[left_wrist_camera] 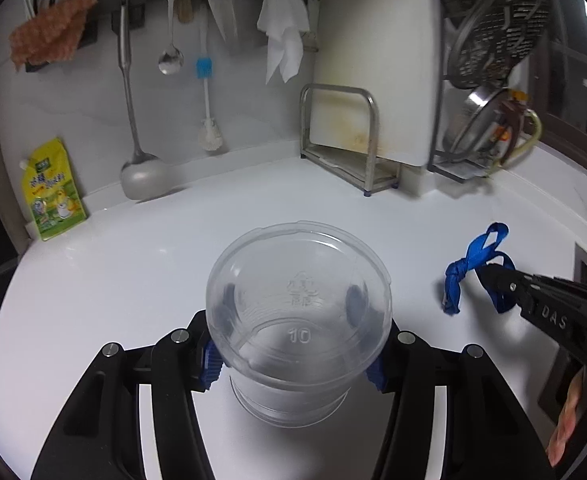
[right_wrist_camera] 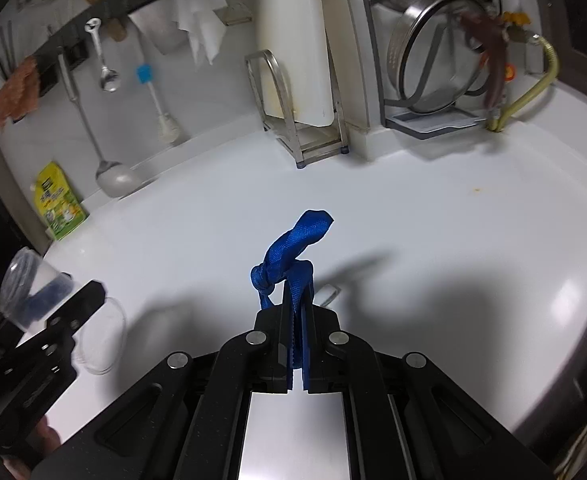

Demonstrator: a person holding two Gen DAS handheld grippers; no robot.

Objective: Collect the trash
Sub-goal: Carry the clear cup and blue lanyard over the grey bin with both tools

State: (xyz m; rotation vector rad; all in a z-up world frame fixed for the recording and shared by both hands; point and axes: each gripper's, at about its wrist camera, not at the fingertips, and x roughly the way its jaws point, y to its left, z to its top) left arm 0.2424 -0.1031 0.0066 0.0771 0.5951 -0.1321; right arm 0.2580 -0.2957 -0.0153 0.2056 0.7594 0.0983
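Observation:
My left gripper (left_wrist_camera: 293, 312) is shut on a clear plastic tub (left_wrist_camera: 297, 364). It holds the tub above the white counter (left_wrist_camera: 173, 248), with the embossed bottom facing the camera. The blue pads (left_wrist_camera: 212, 364) press on the tub's sides. In the right wrist view the same tub (right_wrist_camera: 25, 280) sits in the left gripper (right_wrist_camera: 57, 296) at the far left. My right gripper (right_wrist_camera: 297, 292) is shut on a knotted blue strap (right_wrist_camera: 301, 236), which sticks up past its tips. From the left wrist, the strap (left_wrist_camera: 459, 276) hangs off the right gripper (left_wrist_camera: 489, 276).
A clear plastic lid (right_wrist_camera: 105, 336) and a small white scrap (right_wrist_camera: 329, 294) lie on the counter. A yellow-green pouch (left_wrist_camera: 53, 192) leans at the back left. A cutting-board stand (left_wrist_camera: 341, 140), a dish rack (left_wrist_camera: 485, 112) and hanging utensils (left_wrist_camera: 133, 120) line the back wall.

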